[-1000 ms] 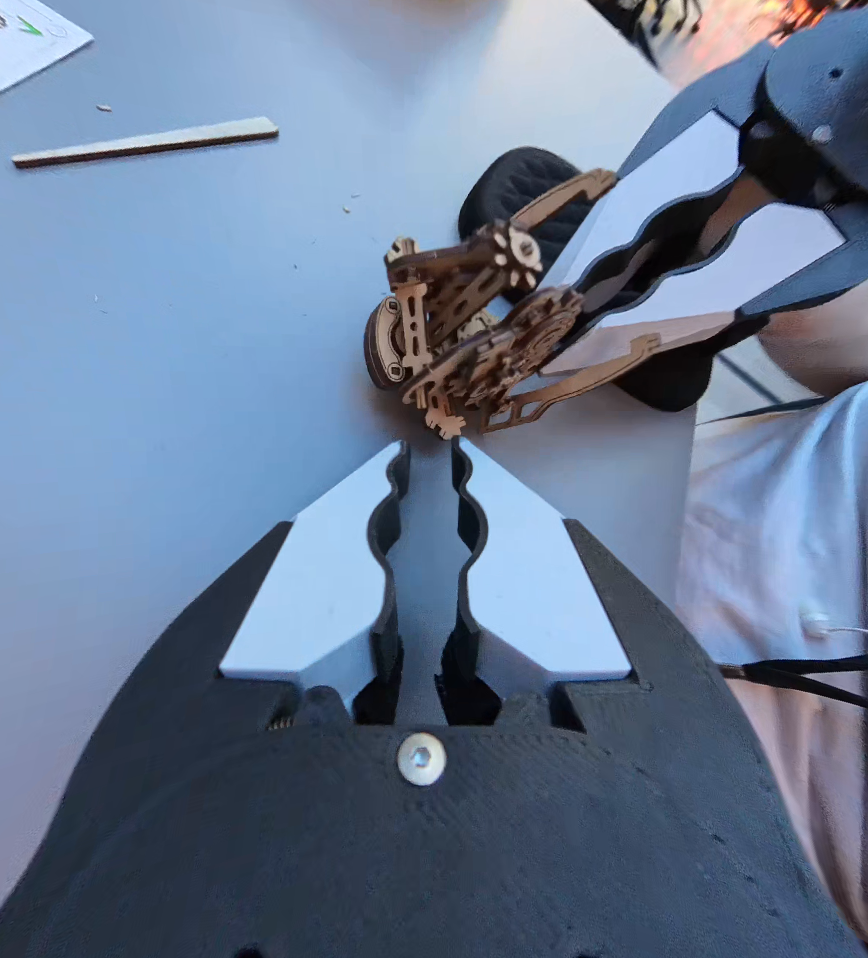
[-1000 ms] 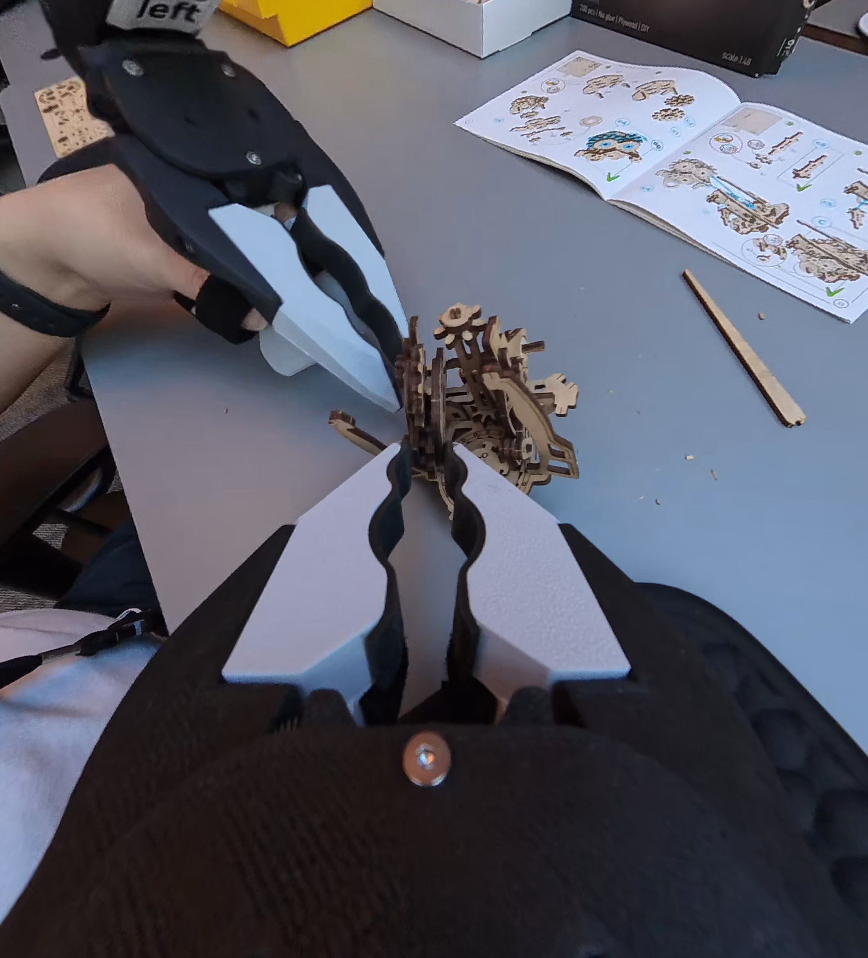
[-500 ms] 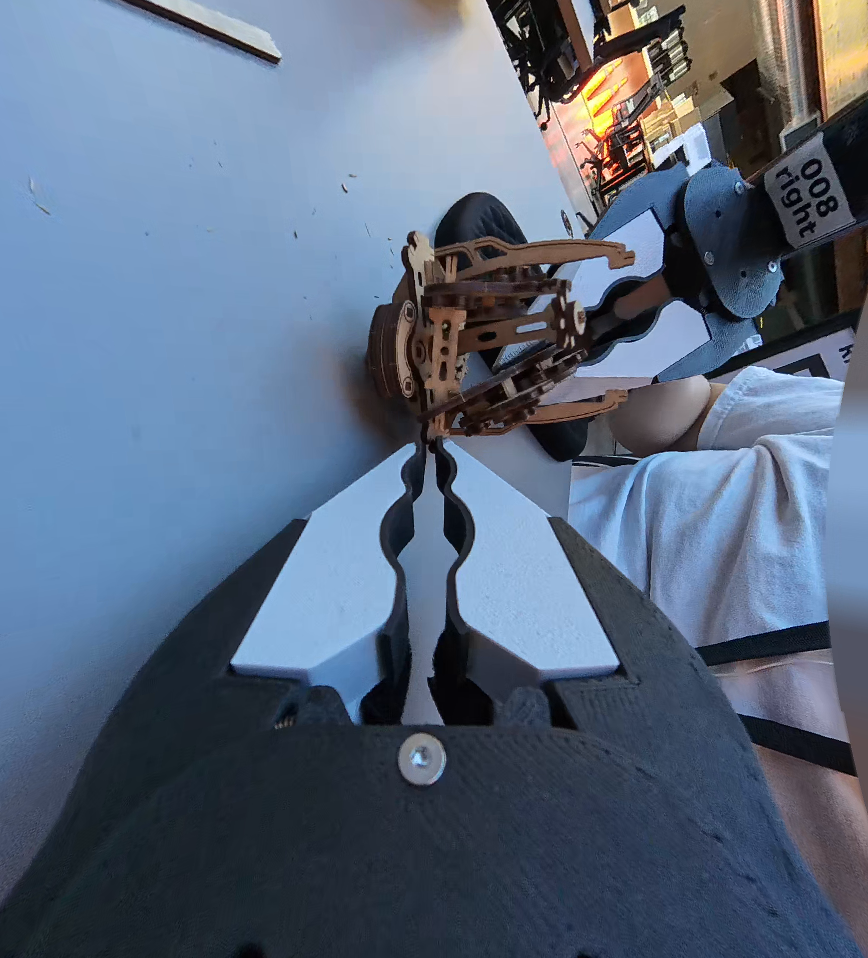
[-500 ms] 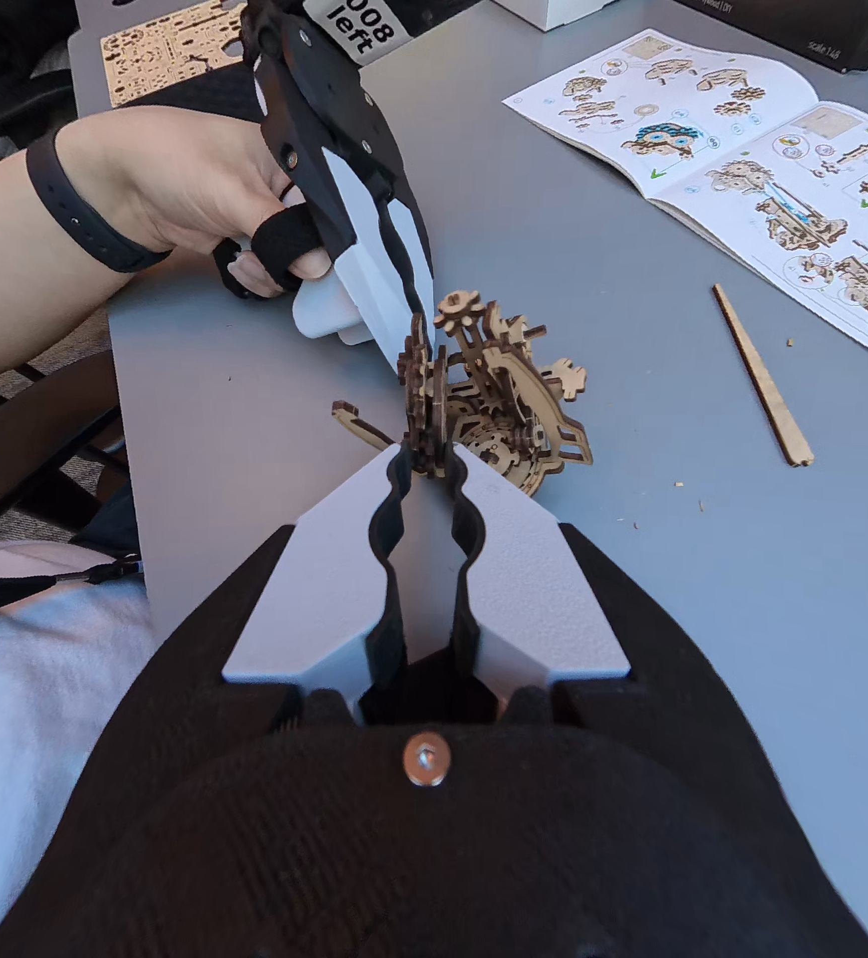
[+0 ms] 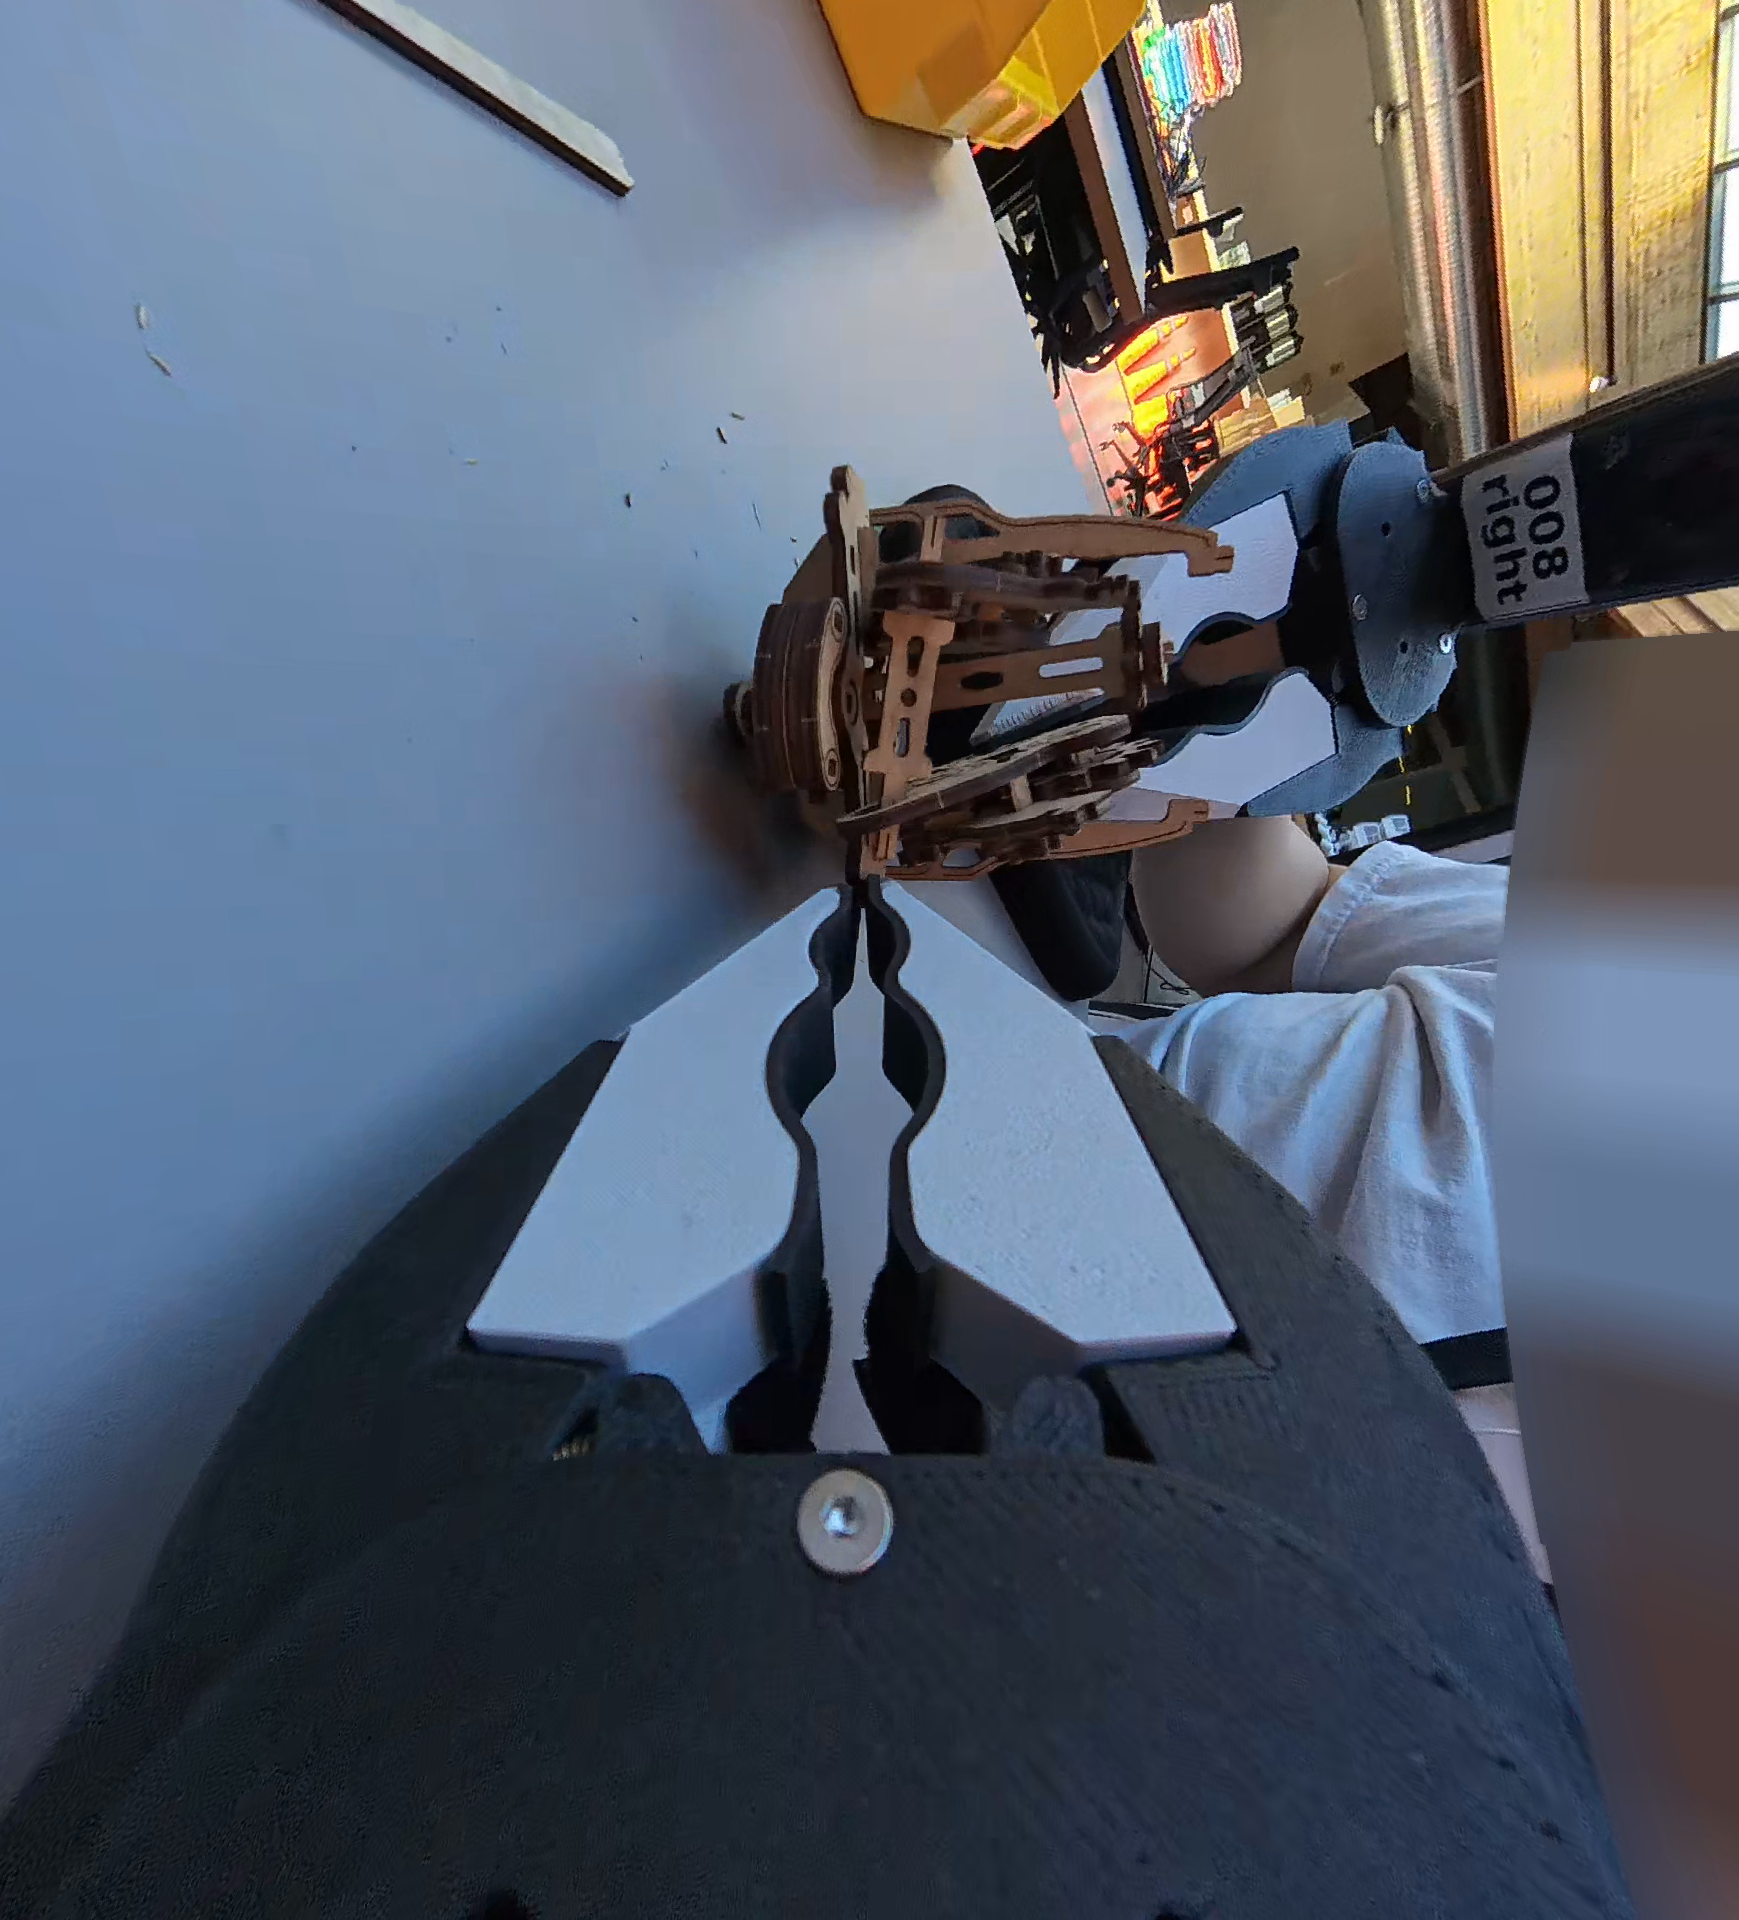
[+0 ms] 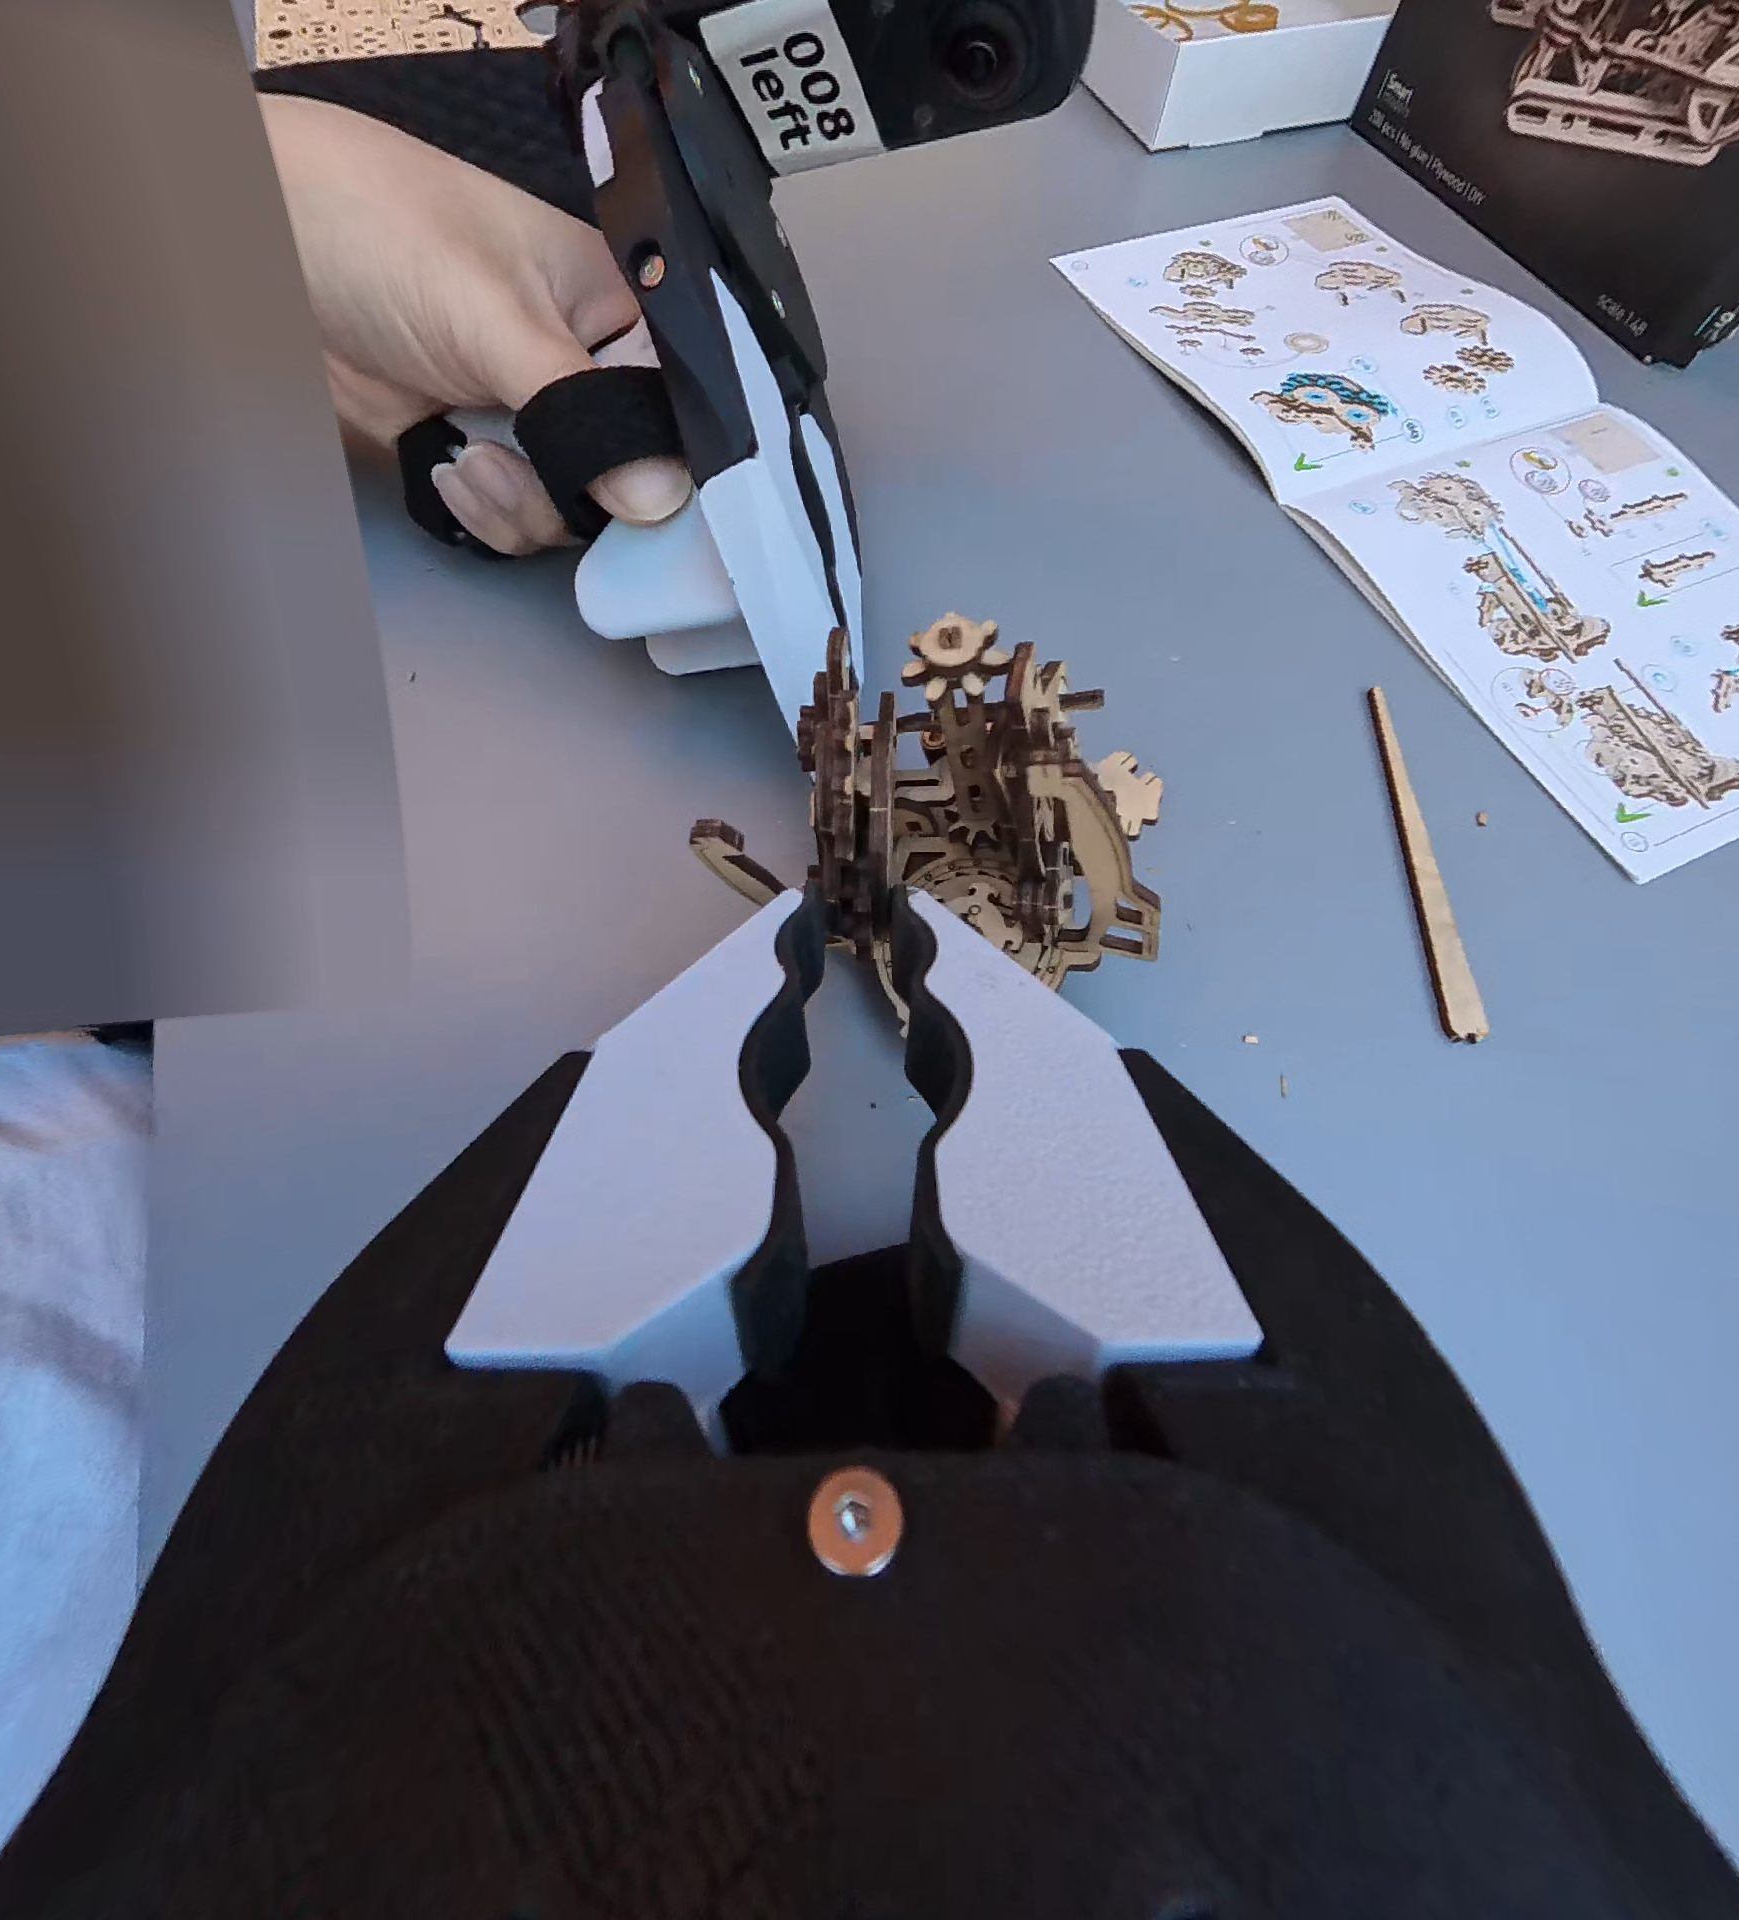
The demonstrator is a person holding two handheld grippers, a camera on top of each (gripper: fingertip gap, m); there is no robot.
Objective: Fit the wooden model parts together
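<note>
Gripping wooden model (image 6: 958,800) between right gripper (image 6: 857,914) jaws, left gripper (image 5: 862,894) jaws pinching its edge

A grey table (image 6: 1260,1195) carries everything. On it rests the wooden model (image 6: 979,821), near the edge closest to the person. Right of the model lies a thin wooden strip (image 6: 1426,862), with small wood chips (image 6: 1249,1039) scattered near it. Beyond the strip an open instruction booklet (image 6: 1447,499) lies flat. Farther back stand a dark product box (image 6: 1592,156), a white box (image 6: 1239,73) and a yellow box (image 5: 969,62).
</note>
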